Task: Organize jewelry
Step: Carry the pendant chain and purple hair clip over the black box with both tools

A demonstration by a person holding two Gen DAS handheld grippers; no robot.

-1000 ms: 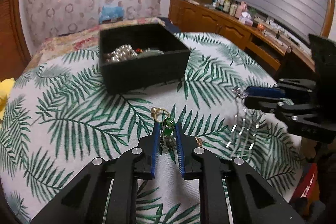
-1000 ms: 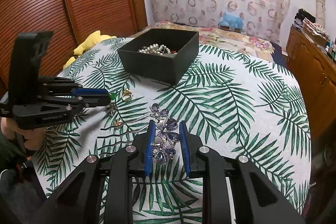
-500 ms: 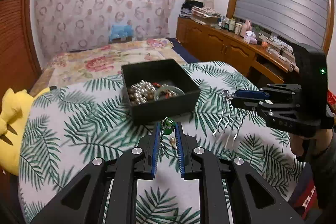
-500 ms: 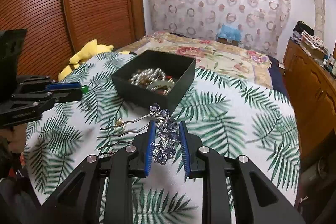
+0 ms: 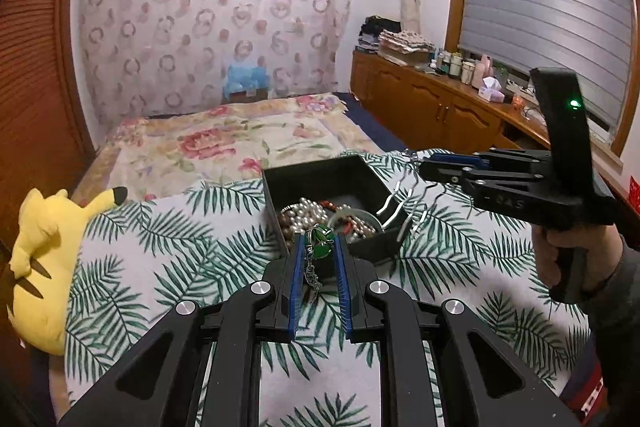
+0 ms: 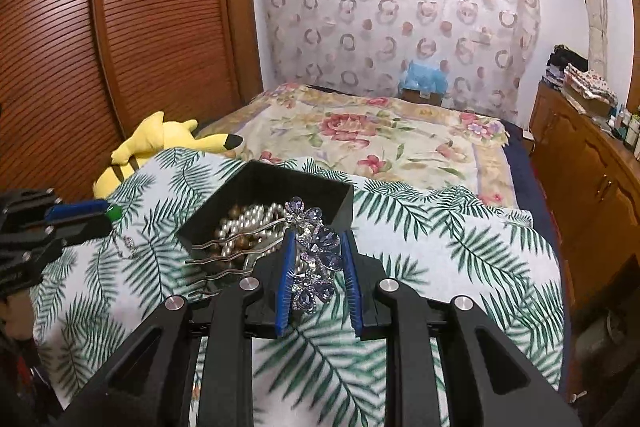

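**Carrying both pieces up to the box**

Lifting off the palm-print cover, you are now holding both pieces in the air. A second ago each pair of tongs was low over the cover; now the black box (image 5: 332, 179) is sitting just ahead of and below both tips. That is putting you at the delivery step: both picks look done, and what is left is lowering and letting go.

Your left tongs (image 5: 319, 247) are standing narrow, clamped on the green pendant (image 5: 322, 241). Its thin chain is hanging down between the pads, so its long axis is running roughly vertical, with the green stone at the tips, just short of the box's near wall.

Your right tongs (image 6: 317, 259) are standing a little wider, clamped on the purple hair comb (image 6: 316, 251). The flower head is lying along the pads, pointing away from you; the wavy prongs (image 6: 224, 259) are sticking out sideways to your left, over the pearls (image 6: 244, 227) in the box.

Those prongs look likely to catch the rim, so you are probably needing more height before releasing.
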